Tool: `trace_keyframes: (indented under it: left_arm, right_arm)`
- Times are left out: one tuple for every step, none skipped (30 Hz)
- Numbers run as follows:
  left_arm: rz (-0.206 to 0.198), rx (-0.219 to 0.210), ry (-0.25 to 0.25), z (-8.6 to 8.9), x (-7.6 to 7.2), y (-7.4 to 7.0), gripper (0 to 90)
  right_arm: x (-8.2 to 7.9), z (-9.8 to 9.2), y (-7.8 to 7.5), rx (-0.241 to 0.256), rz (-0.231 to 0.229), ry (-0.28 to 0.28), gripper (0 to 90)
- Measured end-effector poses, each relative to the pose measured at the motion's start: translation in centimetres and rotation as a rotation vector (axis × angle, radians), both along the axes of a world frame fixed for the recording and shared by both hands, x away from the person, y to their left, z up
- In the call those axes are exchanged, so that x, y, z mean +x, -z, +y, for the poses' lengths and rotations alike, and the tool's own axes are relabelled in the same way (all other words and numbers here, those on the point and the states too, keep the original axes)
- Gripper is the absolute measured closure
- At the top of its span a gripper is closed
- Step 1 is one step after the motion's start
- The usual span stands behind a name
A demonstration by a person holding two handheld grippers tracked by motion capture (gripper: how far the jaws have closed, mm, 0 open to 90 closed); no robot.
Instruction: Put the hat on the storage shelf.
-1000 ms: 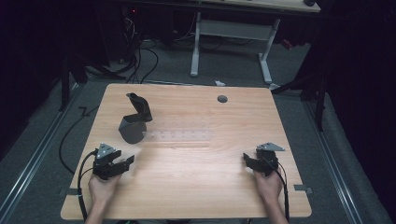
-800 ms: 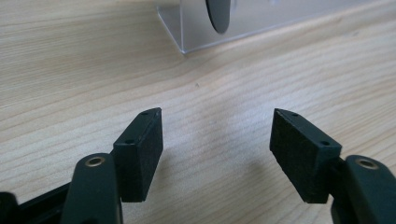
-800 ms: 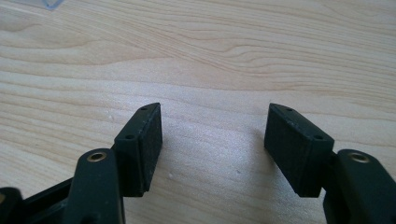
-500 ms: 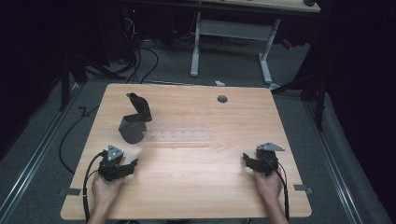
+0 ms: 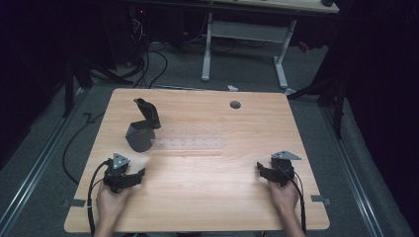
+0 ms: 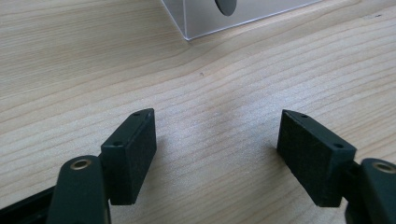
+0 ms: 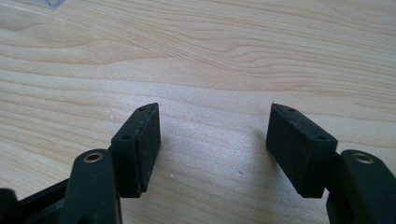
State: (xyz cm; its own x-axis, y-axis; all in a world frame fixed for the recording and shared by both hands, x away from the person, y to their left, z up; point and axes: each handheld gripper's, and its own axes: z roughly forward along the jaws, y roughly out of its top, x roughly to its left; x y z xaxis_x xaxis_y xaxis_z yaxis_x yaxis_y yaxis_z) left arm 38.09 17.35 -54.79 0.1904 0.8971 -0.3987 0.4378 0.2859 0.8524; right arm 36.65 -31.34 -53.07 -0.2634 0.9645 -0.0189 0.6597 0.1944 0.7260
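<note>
Left gripper (image 5: 141,173): jaws spread wide and empty, low over the bare tabletop (image 5: 207,197); in its own view (image 6: 217,140) only wood grain lies between the pads.
Right gripper (image 5: 260,169): jaws likewise spread, pinching nothing, resting near the tabletop's near right side; its own view (image 7: 212,140) has plain wood ahead of it.
Clear box (image 5: 190,143): a long see-through container lying flat, ahead of the left gripper and slightly to its inner side, well apart from the right gripper; one corner shows at the top of the left gripper view (image 6: 205,21).
Box contents: too transparent from above to tell; a dark rounded shape shows through its wall in the left gripper view, which I cannot identify.
Dark holder (image 5: 142,129): a black angled piece just ahead of the left gripper, touching or just beside the box's left end.
Risk, sliding: the box looks light and smooth, so a one-sided push would likely skate it across the tabletop.
Risk, misjudged edge: clear walls are hard to see, so a jaw may land on the rim rather than around it.
Risk, knock: the holder stands beside the box and a reach from the left could bump it.
</note>
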Motion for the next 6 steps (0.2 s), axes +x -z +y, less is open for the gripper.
trace_keyframes:
  left_arm:
    - [0.0,0.0,0.0,0.0,0.0,0.0,28.7]
    - [0.0,0.0,-0.001,0.0,0.0,0.0,28.7]
    - [0.0,0.0,0.0,0.0,0.0,0.0,28.6]
    - [0.0,0.0,-0.001,0.0,0.01,0.0,28.6]
    - [0.0,0.0,-0.001,0.0,0.01,0.0,28.5]
    - [0.0,0.0,-0.001,0.0,0.01,0.0,28.4]
  right_arm:
    - [0.0,0.0,0.0,0.0,0.0,0.0,35.6]
    - [0.0,0.0,0.0,0.0,0.0,0.0,35.5]
    - [0.0,0.0,0.0,0.0,0.0,0.0,35.5]
    - [0.0,0.0,0.0,0.0,0.0,0.0,35.6]
    - [0.0,0.0,0.0,0.0,0.0,0.0,35.5]
    - [-0.01,0.03,0.0,0.0,0.001,0.001,35.6]
